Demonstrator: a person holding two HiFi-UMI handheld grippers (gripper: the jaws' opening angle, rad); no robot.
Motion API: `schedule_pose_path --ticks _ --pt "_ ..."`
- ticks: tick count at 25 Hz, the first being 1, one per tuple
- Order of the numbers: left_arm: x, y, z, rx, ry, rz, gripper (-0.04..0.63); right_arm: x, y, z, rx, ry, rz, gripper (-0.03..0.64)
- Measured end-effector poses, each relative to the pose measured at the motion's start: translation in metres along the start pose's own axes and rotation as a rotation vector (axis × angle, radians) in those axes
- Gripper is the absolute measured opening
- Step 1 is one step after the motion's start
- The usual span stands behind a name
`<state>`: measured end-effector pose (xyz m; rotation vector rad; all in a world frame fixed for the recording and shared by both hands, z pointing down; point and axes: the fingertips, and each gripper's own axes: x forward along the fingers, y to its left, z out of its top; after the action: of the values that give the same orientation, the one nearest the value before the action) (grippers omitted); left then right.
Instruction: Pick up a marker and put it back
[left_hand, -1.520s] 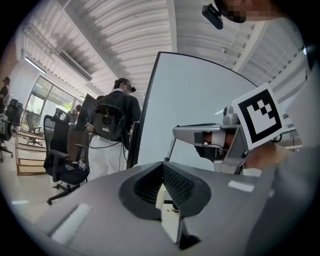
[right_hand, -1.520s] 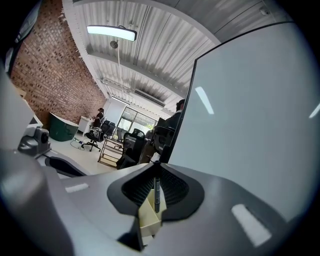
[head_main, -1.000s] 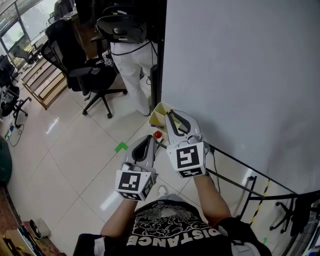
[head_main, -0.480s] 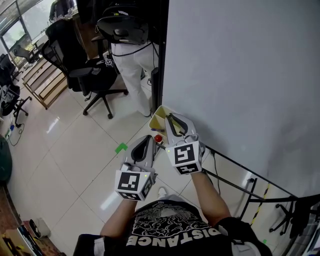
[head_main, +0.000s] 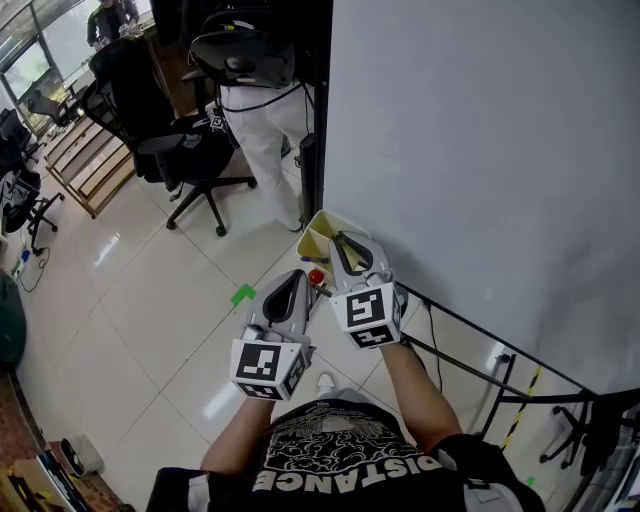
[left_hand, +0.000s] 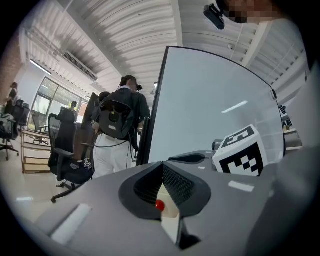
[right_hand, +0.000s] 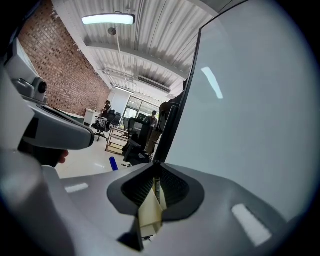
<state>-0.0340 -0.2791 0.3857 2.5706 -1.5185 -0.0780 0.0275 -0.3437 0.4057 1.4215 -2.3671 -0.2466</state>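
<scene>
1. Head view, open-plan office: the left gripper (head_main: 298, 282) hangs nearest the body, jaws closed tip to tip on nothing; a small red round thing (head_main: 316, 277) sits just beyond them.
2. Slightly ahead, close to the whiteboard (head_main: 480, 150), the right gripper (head_main: 342, 240) has its jaws pressed together on what looks like a slim dark marker (right_hand: 155, 185), which shows only as a thin line in the right gripper view; its long axis runs along the jaws, tip forward.
3. A cream tray (head_main: 308, 233) lies just past and below the right gripper's tips, at the whiteboard's near corner; the right hand is the nearer of the two; the return likely calls for a short ease forward and down along the marker's own line, then a release.
4. Farther off, a standing person (head_main: 265, 130) in white trousers faces away; a black office chair (head_main: 170, 140) stands beside them on the pale tiled floor (head_main: 150, 300).
</scene>
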Motion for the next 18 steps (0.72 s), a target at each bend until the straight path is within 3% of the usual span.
schedule_pose_path --ticks 18 --pt "-0.003 -0.004 -0.001 -0.006 0.000 -0.004 0.006 -0.006 -0.001 -0.023 0.008 0.047 -0.018 0.038"
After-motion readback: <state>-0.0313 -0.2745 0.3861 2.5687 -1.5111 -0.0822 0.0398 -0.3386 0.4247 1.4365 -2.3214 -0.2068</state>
